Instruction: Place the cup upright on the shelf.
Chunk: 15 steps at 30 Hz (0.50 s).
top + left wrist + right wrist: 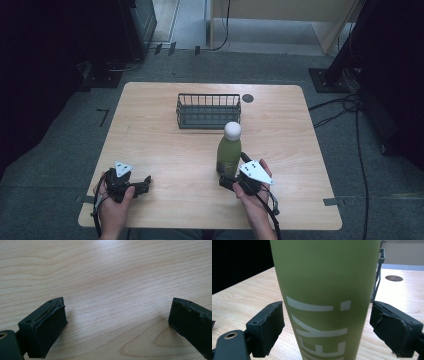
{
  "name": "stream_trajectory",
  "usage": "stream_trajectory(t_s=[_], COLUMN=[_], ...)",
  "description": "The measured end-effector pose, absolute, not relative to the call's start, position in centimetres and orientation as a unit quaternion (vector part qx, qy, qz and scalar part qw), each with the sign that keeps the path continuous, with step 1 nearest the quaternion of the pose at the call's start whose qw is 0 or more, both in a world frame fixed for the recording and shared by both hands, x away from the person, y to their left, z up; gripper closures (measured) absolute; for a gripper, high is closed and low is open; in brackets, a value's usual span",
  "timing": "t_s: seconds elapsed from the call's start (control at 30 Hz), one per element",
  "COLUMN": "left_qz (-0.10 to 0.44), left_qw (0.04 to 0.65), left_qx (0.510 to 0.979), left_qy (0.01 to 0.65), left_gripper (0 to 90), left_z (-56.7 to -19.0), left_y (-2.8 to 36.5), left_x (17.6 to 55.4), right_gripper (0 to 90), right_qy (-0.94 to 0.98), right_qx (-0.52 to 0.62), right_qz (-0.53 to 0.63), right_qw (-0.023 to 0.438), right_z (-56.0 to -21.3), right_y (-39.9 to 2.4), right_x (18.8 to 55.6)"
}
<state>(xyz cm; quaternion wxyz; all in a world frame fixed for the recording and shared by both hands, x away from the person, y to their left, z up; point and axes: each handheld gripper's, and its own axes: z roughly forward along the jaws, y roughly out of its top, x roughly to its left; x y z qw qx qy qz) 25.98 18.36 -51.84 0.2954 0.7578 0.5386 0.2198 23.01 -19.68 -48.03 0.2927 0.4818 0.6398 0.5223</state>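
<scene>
Stood upright at five o'clock on the surface (165, 150), green bottle (229, 152) between right gripper (327, 325) jaws, spread and not yet pinching; lift and wire basket (208, 111) placement seemingly left.

A light wooden table (165, 150) is taken as the landmark. A dark wire basket (208, 111) is set on it near the far edge, about midway across. A round dark grommet hole (247, 98) is seen in the tabletop just beside the basket. Grey floor (60, 150) is laid around the table; black cables (350, 107) are strewn on it off the table's far corner. Dark equipment (130, 25) is stood beyond the far edge.
</scene>
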Motion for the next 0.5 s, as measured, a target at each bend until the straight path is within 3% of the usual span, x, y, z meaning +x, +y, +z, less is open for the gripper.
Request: stream_trajectory(t_s=[0.5], left_qz=[0.22], left_qw=[0.295], left_qx=[0.758], left_qy=[0.539], left_gripper=[1.6], left_z=[-51.8], left_y=[18.4], left_x=[26.0], right_gripper=[11.7], right_qy=[0.612], right_qx=[0.504], right_qz=[0.53], right_qw=[0.3], right_z=[-48.7], right_y=[-18.4], right_x=[24.4])
